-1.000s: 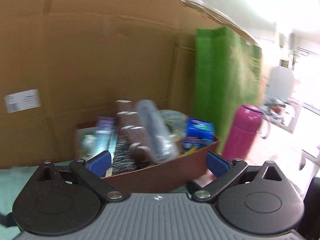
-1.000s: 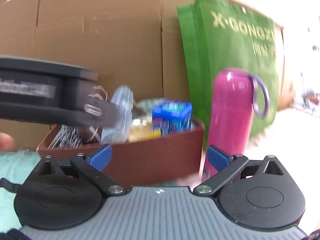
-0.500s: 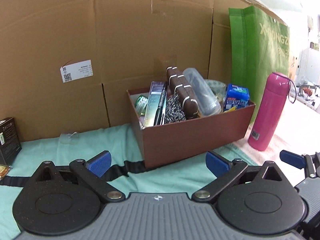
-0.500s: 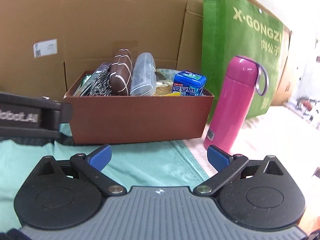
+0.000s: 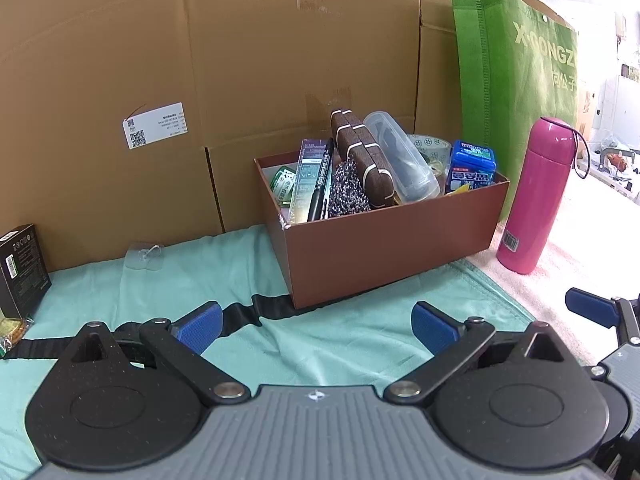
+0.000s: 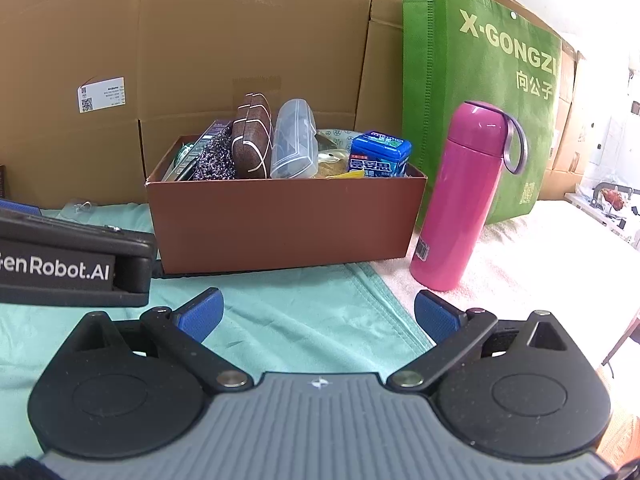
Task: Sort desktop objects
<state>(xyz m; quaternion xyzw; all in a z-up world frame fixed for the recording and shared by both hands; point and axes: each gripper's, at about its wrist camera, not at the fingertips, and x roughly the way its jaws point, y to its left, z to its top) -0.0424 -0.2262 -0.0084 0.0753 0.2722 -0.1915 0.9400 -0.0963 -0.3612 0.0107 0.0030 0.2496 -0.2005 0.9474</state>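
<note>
A brown box (image 5: 384, 236) (image 6: 280, 224) stands on the teal cloth (image 5: 224, 280), filled with a brown case (image 5: 362, 156), a clear plastic case (image 5: 404, 160), a blue gum tub (image 6: 380, 156), pens and a glittery pouch. A pink bottle (image 5: 536, 196) (image 6: 460, 200) stands upright to its right. My left gripper (image 5: 316, 324) is open and empty, well short of the box. My right gripper (image 6: 318, 316) is open and empty, in front of the box and bottle.
Cardboard walls (image 5: 200, 80) close the back. A green bag (image 6: 480, 80) leans behind the bottle. A black carton (image 5: 22, 268) stands at far left, a clear hook (image 5: 146, 256) lies by the wall, and a black strap (image 5: 256, 312) crosses the cloth. A pink towel (image 6: 540, 264) covers the right.
Both grippers have pulled back from the box, which looked close and blurred a second ago. The box and bottle now look farther off. Both stay open.
</note>
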